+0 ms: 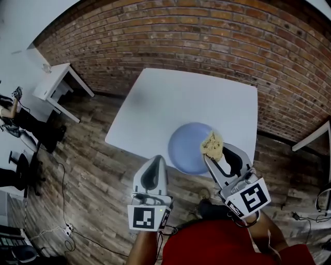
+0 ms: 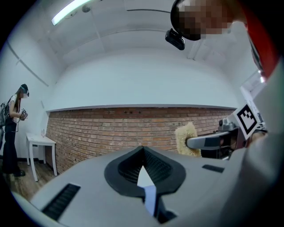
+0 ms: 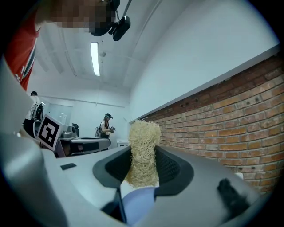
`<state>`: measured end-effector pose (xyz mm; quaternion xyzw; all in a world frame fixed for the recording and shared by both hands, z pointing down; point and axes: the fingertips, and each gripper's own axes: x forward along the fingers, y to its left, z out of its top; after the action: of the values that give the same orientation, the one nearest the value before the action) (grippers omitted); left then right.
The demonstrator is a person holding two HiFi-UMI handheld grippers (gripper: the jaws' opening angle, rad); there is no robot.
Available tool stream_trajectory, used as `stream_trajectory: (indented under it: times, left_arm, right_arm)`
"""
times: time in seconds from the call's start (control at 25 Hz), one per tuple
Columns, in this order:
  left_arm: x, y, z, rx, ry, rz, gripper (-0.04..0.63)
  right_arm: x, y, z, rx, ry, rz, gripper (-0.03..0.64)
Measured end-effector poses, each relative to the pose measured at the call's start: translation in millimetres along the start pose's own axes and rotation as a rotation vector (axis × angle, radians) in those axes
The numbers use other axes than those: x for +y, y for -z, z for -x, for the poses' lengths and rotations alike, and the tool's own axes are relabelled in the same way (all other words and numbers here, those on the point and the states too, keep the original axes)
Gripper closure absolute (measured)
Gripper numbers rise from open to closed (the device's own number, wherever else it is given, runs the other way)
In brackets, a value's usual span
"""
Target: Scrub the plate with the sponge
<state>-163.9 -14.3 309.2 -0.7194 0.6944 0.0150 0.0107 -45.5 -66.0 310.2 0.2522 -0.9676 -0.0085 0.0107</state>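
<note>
Only overhead does the plate (image 1: 187,151) show hugging the bench's (image 1: 170,101) near edge, room beyond; right hand-held gripper (image 1: 214,154) pinches sponge (image 1: 212,144), left hand-held gripper (image 1: 156,158) closed, empty.

sponge (image 1: 212,144): coarse, fibrous, matt | plate (image 1: 187,149): smooth, matt blue | worktop (image 1: 170,103): smooth, matt white | wall (image 1: 207,31): rough brick | floor (image 1: 98,171): grained wood planks

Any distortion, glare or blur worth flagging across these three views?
Head view: fisheye bends the brick wall and table edges. Left gripper view: ceiling lamp blown out, corners dark. Right gripper view: sponge sharp, no motion blur.
</note>
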Motion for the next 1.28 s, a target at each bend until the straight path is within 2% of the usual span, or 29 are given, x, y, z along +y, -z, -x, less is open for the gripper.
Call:
stream_trajectory:
  times: [0.24, 0.52, 0.76, 0.96, 1.0, 1.04, 1.28]
  left_arm:
    - [16, 22, -44, 0.063, -0.028, 0.003, 0.583]
    - [30, 51, -79, 0.158, -0.068, 0.047, 0.583]
    - [42, 89, -97, 0.295, -0.072, 0.083, 0.581]
    - [60, 125, -107, 0.434, -0.038, 0.129, 0.579]
    - [61, 134, -108, 0.471, -0.022, 0.138, 0.558]
    - [61, 143, -110, 0.512, -0.002, 0.146, 0.487]
    - [63, 203, -116, 0.756, 0.083, 0.189, 0.401]
  right_arm:
    - [-29, 20, -37, 0.052, -0.014, -0.022, 0.456]
    - [-50, 49, -64, 0.14, -0.046, -0.045, 0.456]
    - [-68, 72, -83, 0.235, -0.022, -0.079, 0.456]
    - [-72, 96, -103, 0.336, 0.02, -0.1, 0.456]
    - [-72, 102, -107, 0.361, 0.03, -0.108, 0.456]
    - [-72, 109, -111, 0.387, 0.04, -0.12, 0.456]
    - [-67, 153, -131, 0.55, 0.069, -0.187, 0.456]
